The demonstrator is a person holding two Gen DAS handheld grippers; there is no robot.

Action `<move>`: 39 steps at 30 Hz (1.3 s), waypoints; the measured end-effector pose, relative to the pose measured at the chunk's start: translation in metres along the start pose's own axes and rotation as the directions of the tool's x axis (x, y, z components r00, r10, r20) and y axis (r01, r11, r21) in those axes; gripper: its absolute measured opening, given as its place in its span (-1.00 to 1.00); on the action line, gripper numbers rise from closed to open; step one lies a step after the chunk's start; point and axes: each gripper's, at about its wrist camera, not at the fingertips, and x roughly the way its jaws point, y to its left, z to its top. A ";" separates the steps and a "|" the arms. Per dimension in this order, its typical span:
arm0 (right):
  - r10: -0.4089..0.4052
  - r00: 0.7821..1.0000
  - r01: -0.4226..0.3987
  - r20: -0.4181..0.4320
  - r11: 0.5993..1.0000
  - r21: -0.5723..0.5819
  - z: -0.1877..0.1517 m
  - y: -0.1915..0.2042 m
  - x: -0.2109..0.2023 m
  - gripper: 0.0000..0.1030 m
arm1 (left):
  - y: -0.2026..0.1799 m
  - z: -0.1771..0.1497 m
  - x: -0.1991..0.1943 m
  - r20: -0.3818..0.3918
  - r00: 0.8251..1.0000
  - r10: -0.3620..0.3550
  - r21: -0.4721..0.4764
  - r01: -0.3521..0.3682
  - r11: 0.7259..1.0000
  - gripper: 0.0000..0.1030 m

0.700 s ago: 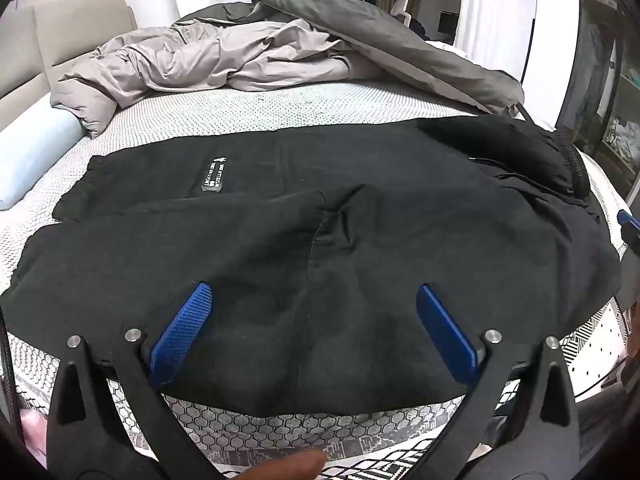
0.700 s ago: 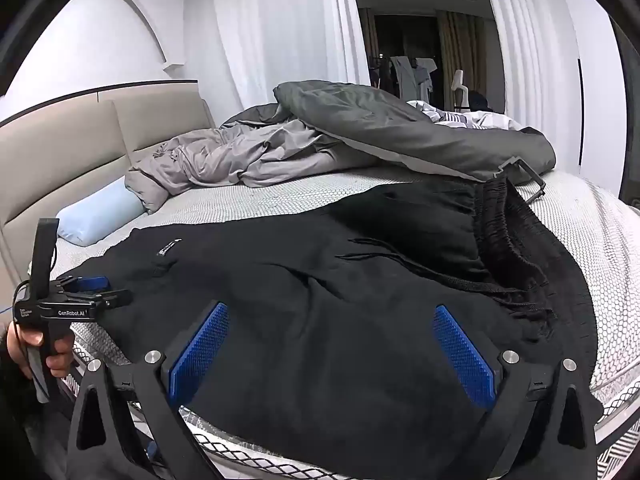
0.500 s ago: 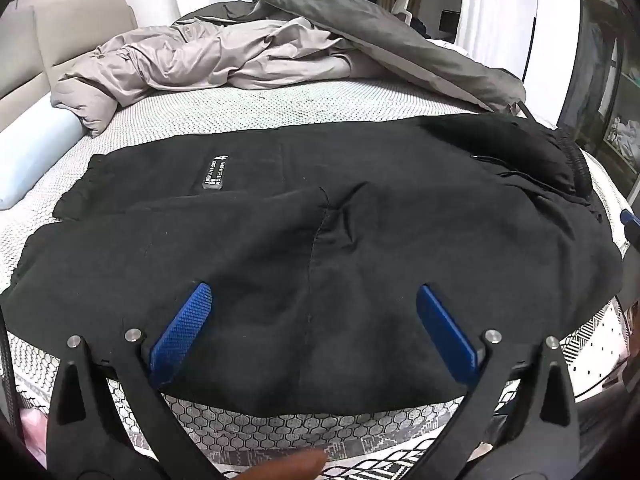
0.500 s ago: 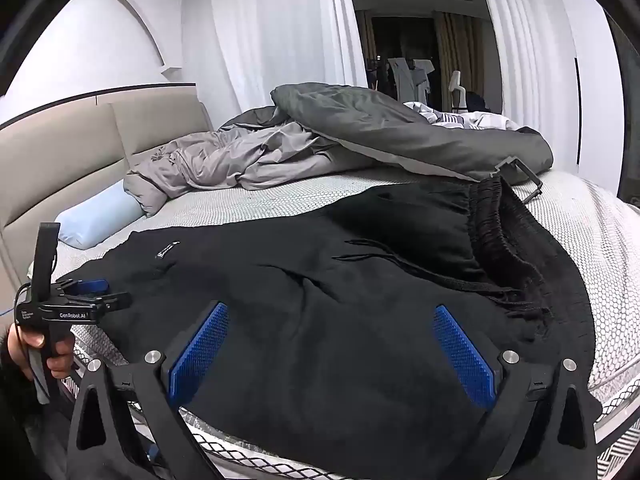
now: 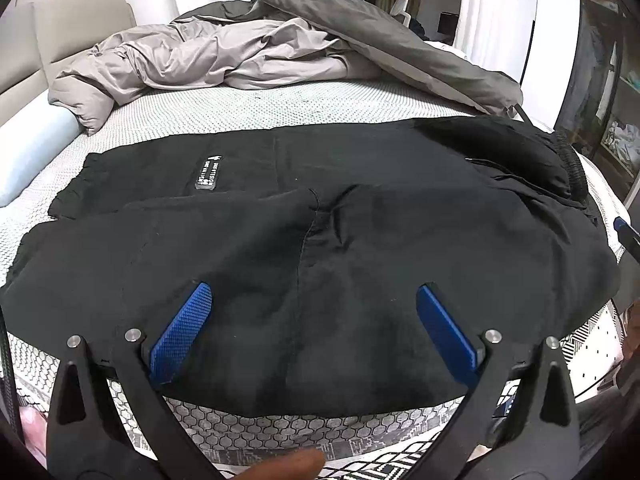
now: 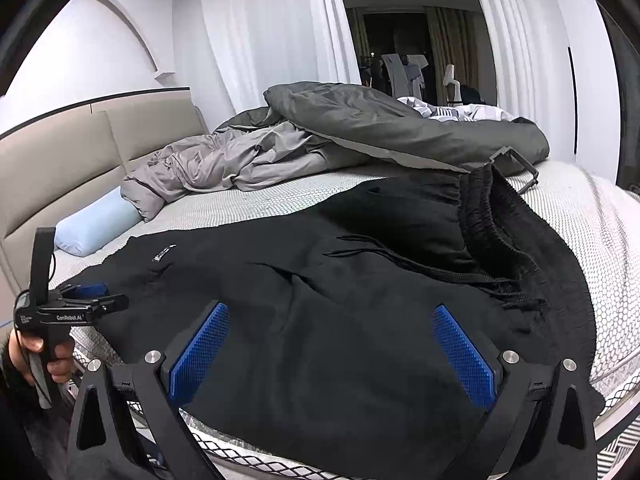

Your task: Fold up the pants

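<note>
We log: black fabric pants (image 5: 320, 240) flat on white dotted mattress (image 5: 280, 112), at 12 o'clock of left gripper (image 5: 314, 312) and right gripper (image 6: 332, 336); both spread wide, empty.

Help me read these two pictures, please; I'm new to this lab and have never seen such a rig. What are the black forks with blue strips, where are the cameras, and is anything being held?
No robot here: a person holds a hand-operated two-finger gripper in each hand. Each gripper carries a wide-angle camera looking along its fingers, so each picture shows its own black fingers and blue pads at the bottom. One picture comes from the left gripper, the other from the right gripper. The right view also shows the left tool in the person's hand at the left edge. On the bed lie black pants, spread out, waistband to the right. Behind are a rumpled duvet and a pale blue pillow. Both grippers stand wide open, holding nothing.
</note>
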 end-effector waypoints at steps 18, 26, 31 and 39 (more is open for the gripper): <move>-0.007 1.000 0.008 -0.021 1.000 0.028 0.001 -0.006 0.011 1.00 | 0.015 0.000 -0.003 0.010 1.000 -0.001 -0.037 0.001 0.999 0.97; -0.004 0.998 -0.001 0.068 0.997 0.081 0.008 -0.029 -0.001 1.00 | 0.092 -0.009 -0.041 0.046 0.995 0.086 -0.209 -0.074 0.975 0.97; -0.016 0.999 0.014 0.031 0.997 0.082 0.011 -0.037 -0.006 1.00 | 0.173 -0.037 -0.063 0.017 0.995 0.102 -0.428 -0.085 0.900 0.97; -0.017 1.000 0.016 0.008 0.998 0.065 0.006 -0.039 -0.001 1.00 | 0.255 -0.046 -0.038 0.015 1.000 -0.023 -0.616 0.027 0.787 0.54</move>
